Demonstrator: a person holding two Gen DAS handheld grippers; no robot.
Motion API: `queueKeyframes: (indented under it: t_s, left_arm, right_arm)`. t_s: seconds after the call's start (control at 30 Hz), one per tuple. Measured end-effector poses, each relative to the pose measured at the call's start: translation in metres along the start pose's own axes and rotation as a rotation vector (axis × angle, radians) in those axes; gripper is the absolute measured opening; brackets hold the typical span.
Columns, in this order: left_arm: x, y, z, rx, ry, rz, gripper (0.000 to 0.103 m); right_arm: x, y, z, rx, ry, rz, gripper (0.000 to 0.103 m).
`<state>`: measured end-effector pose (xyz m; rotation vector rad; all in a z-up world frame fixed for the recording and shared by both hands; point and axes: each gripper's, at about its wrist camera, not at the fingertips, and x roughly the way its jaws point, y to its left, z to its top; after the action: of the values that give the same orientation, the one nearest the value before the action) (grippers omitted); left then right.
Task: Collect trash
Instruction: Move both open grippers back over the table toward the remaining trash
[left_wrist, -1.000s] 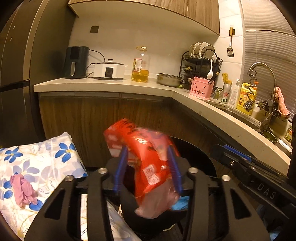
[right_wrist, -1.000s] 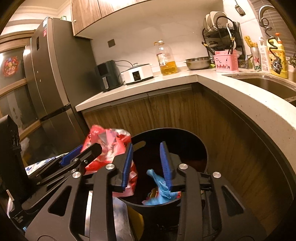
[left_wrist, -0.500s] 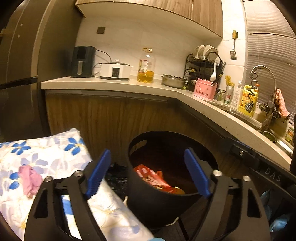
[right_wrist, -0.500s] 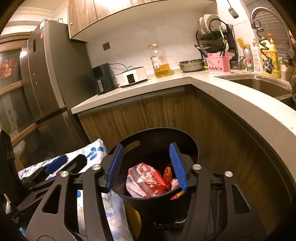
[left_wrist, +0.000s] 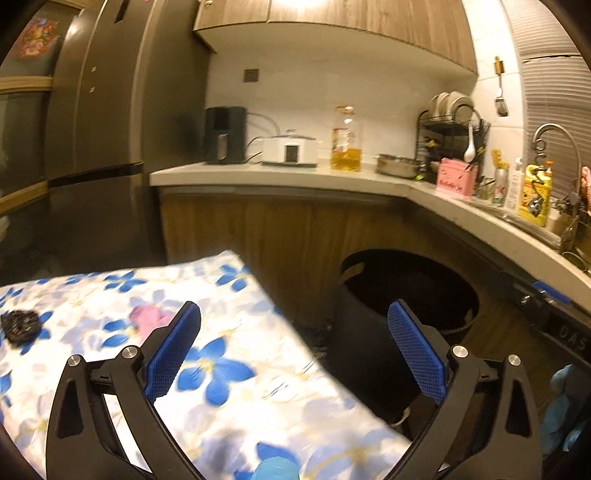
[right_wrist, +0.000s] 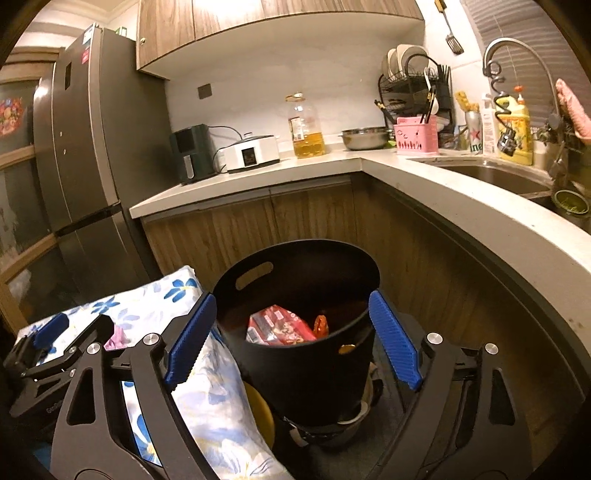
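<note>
Pink scrap (left_wrist: 146, 317) on the cloth (left_wrist: 229, 373), just ahead-left of the left gripper (left_wrist: 293, 349); dark scrap (left_wrist: 20, 325) further left. Risk: pads snag cloth w/ the scrap, soft fabric bunches. Both grippers wide open, empty. Right gripper (right_wrist: 291, 338) straddles the bin (right_wrist: 306, 365); red wrapper (right_wrist: 279, 326) inside.

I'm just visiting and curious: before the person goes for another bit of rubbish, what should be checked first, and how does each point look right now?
1. Left gripper empty, jaws wide: ok.
2. Right gripper empty, jaws wide: ok.
3. Red snack wrapper lies inside the black bin: ok.
4. Bin upright, mouth unblocked: ok.
5. Next rubbish in sight: a pink scrap and a dark crumpled lump lie on the floral cloth: ok.
6. Whether the pink scrap is soft or stuck to the cloth: cannot tell, the left view is blurred.
</note>
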<state>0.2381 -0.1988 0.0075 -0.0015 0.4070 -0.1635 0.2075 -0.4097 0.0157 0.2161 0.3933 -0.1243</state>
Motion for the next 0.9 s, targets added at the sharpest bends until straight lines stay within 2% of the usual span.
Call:
queueKeyframes:
  t_s: [0.17, 0.4, 0.9]
  left_arm:
    - [-0.013, 0.016, -0.009, -0.029, 0.024, 0.036, 0.097]
    - [-0.038, 0.037, -0.013, -0.064, 0.003, 0.074, 0.097]
    - [-0.075, 0.095, -0.024, -0.127, -0.017, 0.163, 0.097]
  right_arm:
    - [-0.015, 0.015, -0.013, -0.026, -0.006, -0.013, 0.085]
    - [-0.027, 0.037, -0.028, -0.054, 0.007, -0.010, 0.085]
    - [-0.038, 0.101, -0.052, -0.109, 0.031, 0.061, 0.085]
